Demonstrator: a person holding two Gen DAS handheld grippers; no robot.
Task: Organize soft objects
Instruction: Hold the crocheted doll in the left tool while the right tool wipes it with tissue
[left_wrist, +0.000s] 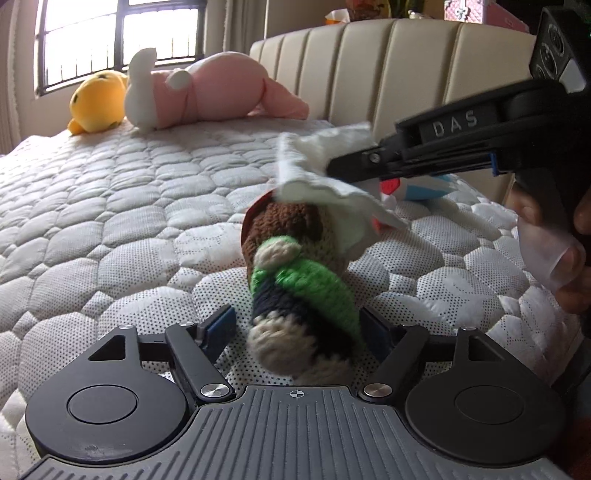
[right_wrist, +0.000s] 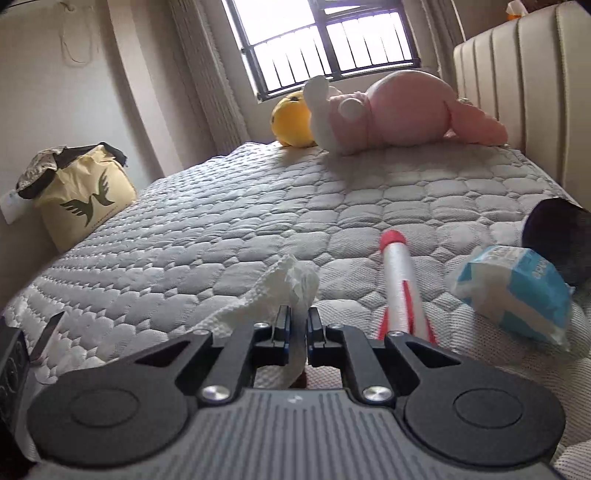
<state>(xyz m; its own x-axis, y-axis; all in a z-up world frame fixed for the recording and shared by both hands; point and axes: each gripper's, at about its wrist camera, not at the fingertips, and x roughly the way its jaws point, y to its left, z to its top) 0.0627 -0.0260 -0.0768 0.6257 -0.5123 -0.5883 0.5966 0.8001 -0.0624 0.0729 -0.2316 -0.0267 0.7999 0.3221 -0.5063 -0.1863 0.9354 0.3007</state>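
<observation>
A crocheted doll (left_wrist: 295, 266) in brown, green, navy and beige lies on the quilted mattress (left_wrist: 110, 221), blurred. Its lower end sits between the fingers of my left gripper (left_wrist: 297, 325), which stands open around it. My right gripper (left_wrist: 332, 166) reaches in from the right, shut on a white tissue (left_wrist: 317, 166) that hangs over the doll's brown top. In the right wrist view the same gripper (right_wrist: 298, 321) pinches the tissue (right_wrist: 288, 280), which trails to the left over the bed.
Pink plush (right_wrist: 399, 110) and yellow plush (right_wrist: 291, 122) lie at the far end by the window. A silver-and-red toy rocket (right_wrist: 397, 280), blue-white tissue pack (right_wrist: 517, 291) and dark round object (right_wrist: 557, 240) lie right. Padded headboard (left_wrist: 406, 66); yellow bag (right_wrist: 85, 199) beside the bed.
</observation>
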